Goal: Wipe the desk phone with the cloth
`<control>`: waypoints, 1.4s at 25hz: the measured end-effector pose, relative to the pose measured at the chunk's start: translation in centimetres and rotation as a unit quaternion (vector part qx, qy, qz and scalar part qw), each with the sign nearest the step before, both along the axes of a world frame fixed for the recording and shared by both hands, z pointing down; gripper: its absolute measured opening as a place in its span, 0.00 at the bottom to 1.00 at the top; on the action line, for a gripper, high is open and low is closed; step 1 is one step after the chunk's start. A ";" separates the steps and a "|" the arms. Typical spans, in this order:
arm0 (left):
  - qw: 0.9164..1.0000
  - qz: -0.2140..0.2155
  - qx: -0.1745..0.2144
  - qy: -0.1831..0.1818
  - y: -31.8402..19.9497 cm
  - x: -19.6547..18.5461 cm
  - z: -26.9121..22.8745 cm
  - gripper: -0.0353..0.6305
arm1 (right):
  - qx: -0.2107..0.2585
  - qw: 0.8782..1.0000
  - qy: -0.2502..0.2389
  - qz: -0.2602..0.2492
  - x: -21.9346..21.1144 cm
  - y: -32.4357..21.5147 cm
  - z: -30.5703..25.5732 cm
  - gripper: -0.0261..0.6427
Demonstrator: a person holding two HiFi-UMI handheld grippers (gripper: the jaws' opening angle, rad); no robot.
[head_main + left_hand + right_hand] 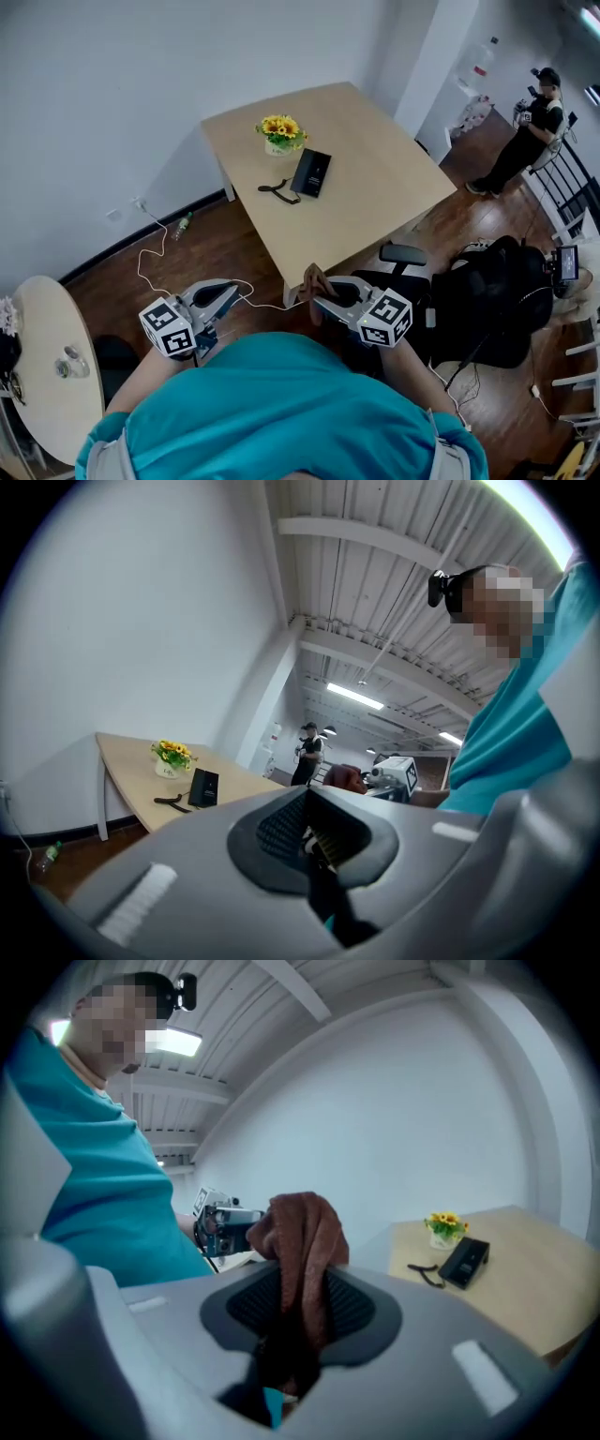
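The black desk phone (311, 172) lies on the light wooden table (375, 187), its handset (278, 192) off and lying beside it on the cord. Both grippers are held close to my body, well short of the table. My right gripper (326, 298) is shut on a brown cloth (314, 278), which bunches up between its jaws (302, 1241). My left gripper (223, 302) is shut with nothing in it (309, 832). From the right gripper view the phone (466, 1262) is far off to the right; from the left gripper view the phone (202, 787) is far off to the left.
A pot of yellow flowers (281, 133) stands just behind the phone. A white cable (155, 272) runs over the wooden floor. A black office chair (487, 300) is at my right, a round table (47, 366) at my left. A person (525, 141) stands far right.
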State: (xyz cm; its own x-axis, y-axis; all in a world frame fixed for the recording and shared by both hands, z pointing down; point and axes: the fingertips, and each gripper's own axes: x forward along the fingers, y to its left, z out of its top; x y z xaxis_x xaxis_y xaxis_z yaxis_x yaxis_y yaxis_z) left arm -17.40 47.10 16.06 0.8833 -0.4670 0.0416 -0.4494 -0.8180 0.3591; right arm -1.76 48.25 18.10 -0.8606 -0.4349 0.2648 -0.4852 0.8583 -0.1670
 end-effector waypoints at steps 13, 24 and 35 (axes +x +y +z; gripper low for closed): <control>0.999 0.041 -0.002 0.019 5.9 -12.6 1.4 0.06 | -0.048 0.997 -0.032 0.047 -12.6 7.1 0.0 0.21; 0.999 -0.001 -0.002 0.033 9.8 -8.1 2.3 0.06 | -0.030 0.992 -0.064 0.101 -6.9 10.1 1.0 0.20; 0.999 -0.002 -0.030 0.028 10.0 -3.1 3.3 0.06 | -0.027 0.990 -0.024 0.134 -1.0 10.6 4.6 0.20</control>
